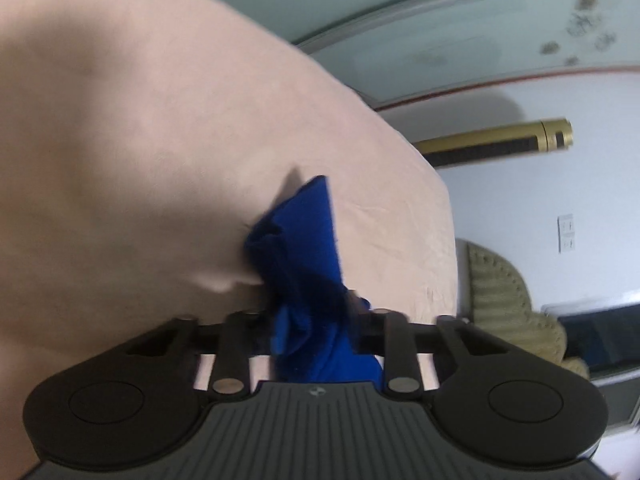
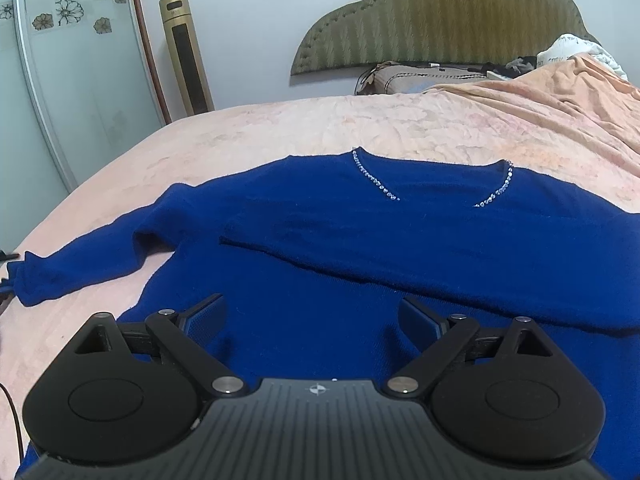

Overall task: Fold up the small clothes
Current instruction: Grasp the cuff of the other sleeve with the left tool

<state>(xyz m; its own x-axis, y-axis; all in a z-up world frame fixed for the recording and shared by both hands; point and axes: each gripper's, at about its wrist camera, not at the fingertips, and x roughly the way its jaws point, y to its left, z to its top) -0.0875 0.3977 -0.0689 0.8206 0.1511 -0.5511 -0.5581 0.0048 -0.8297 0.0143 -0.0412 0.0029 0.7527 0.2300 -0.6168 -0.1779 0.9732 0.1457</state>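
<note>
Left wrist view: showing the left gripper (image 1: pixel 316 316) with jaws clenched on a bunched blue sleeve end (image 1: pixel 304 256), rolled sideways over the pink bed sheet (image 1: pixel 120 140). Right wrist view alone: revealing the whole blue sweater (image 2: pixel 340 240) lying flat on the bed, beaded neckline (image 2: pixel 432 184) facing up, right gripper (image 2: pixel 312 316) hovering above its body, jaws released and gripping nothing.

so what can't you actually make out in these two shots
- Left wrist view: the left tongs are shut on bunched blue sweater cloth; the cloth hides the fingertips, and motion blur hides which part is held.
- Right wrist view: the sweater's hem is hidden under the open right tongs, and its far sleeve is cut off by the right edge.
</note>
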